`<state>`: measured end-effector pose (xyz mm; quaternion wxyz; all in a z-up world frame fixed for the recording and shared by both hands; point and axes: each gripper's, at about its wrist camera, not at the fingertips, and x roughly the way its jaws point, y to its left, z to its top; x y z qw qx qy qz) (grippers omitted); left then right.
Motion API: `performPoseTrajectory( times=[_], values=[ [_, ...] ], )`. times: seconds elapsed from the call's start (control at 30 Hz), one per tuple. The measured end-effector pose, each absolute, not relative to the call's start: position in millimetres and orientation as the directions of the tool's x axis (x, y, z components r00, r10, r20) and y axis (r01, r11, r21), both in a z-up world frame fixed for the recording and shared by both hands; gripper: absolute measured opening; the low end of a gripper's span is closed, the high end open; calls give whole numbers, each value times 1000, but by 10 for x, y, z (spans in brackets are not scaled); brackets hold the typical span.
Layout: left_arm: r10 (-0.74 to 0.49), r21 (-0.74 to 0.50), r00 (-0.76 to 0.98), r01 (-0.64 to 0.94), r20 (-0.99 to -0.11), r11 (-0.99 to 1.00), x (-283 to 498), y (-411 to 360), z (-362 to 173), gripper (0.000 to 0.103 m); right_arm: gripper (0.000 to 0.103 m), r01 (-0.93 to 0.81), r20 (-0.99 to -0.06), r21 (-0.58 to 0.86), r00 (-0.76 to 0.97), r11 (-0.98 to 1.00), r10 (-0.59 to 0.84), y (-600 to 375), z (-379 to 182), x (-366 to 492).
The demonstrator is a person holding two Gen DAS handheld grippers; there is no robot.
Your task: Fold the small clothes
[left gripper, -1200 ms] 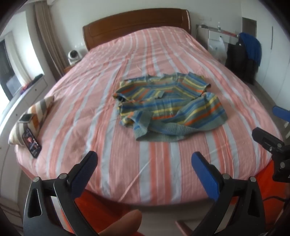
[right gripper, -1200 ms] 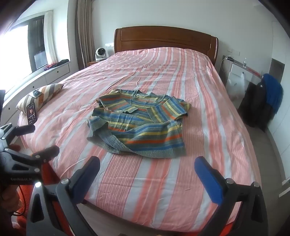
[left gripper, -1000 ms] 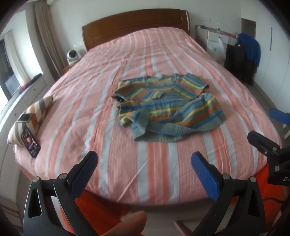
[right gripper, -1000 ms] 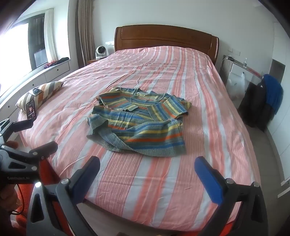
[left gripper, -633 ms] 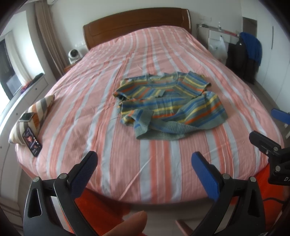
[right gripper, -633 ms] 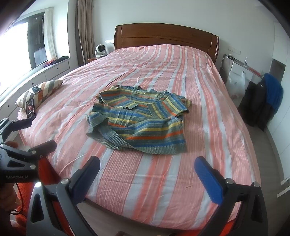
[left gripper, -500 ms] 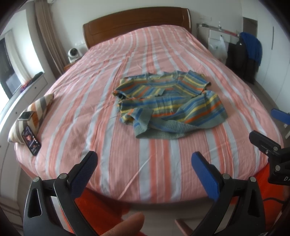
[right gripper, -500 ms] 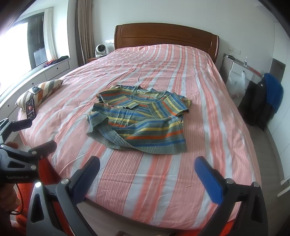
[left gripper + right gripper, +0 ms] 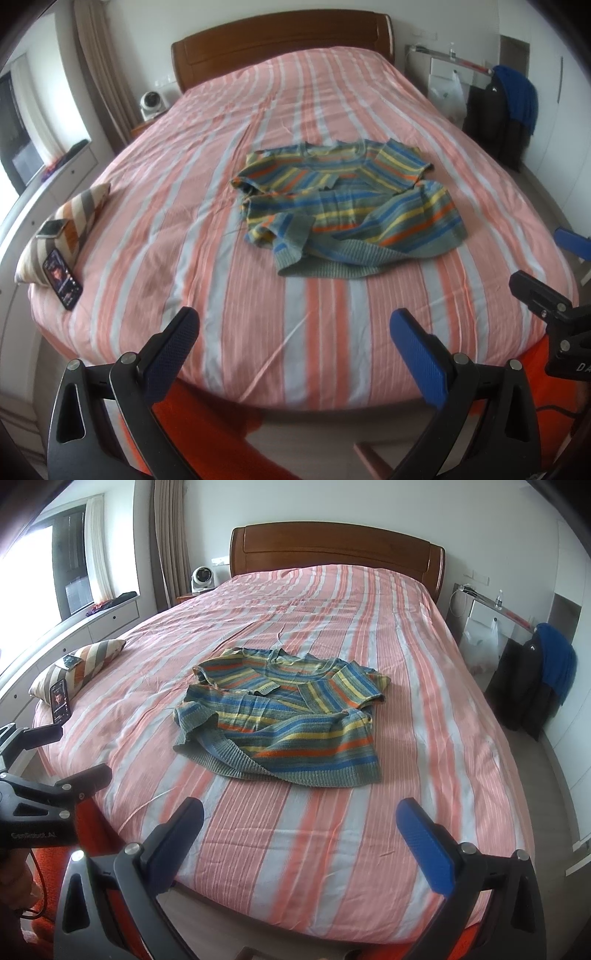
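A small striped knit sweater (image 9: 347, 210) in blue, yellow, orange and grey lies crumpled in the middle of the bed; it also shows in the right wrist view (image 9: 284, 716). One sleeve is folded over the body and the hem is bunched. My left gripper (image 9: 291, 336) is open and empty, over the foot edge of the bed, well short of the sweater. My right gripper (image 9: 299, 823) is open and empty, also at the foot edge, short of the sweater. Each gripper shows at the side of the other's view.
The bed (image 9: 177, 221) has a pink and white striped cover and a wooden headboard (image 9: 332, 550). A striped cushion (image 9: 70, 225) with two phones (image 9: 62, 278) lies at the left edge. Dark clothes (image 9: 535, 675) hang by the right wall.
Both grippers swayed slightly, a little forward toward the bed and sweater. Both stayed open. The sweater has not moved.
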<state>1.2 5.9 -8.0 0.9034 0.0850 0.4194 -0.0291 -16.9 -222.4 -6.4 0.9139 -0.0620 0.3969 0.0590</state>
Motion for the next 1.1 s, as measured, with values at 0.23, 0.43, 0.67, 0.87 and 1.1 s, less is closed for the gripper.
performPoseTrajectory(
  times=[0.23, 0.43, 0.67, 0.87, 1.1],
  values=[
    [33, 142, 611, 130, -791, 981, 15, 49, -76, 103, 103, -158, -735, -67, 675, 985, 58, -2216, -69, -179],
    [44, 150, 589, 133, -807, 980, 13, 39, -81, 103, 102, -158, -735, -68, 675, 985, 58, -2212, -73, -174],
    [34, 141, 599, 133, -800, 981, -1, 35, -86, 103, 103, -158, -736, -67, 674, 985, 58, -2210, -73, -174],
    [19, 126, 622, 128, -783, 984, -5, 32, -92, 103, 103, -157, -734, -67, 676, 985, 57, -2205, -79, -170],
    [27, 137, 616, 131, -787, 982, -11, 19, -106, 103, 102, -147, -736, -88, 676, 985, 35, -2198, -108, -173]
  ],
)
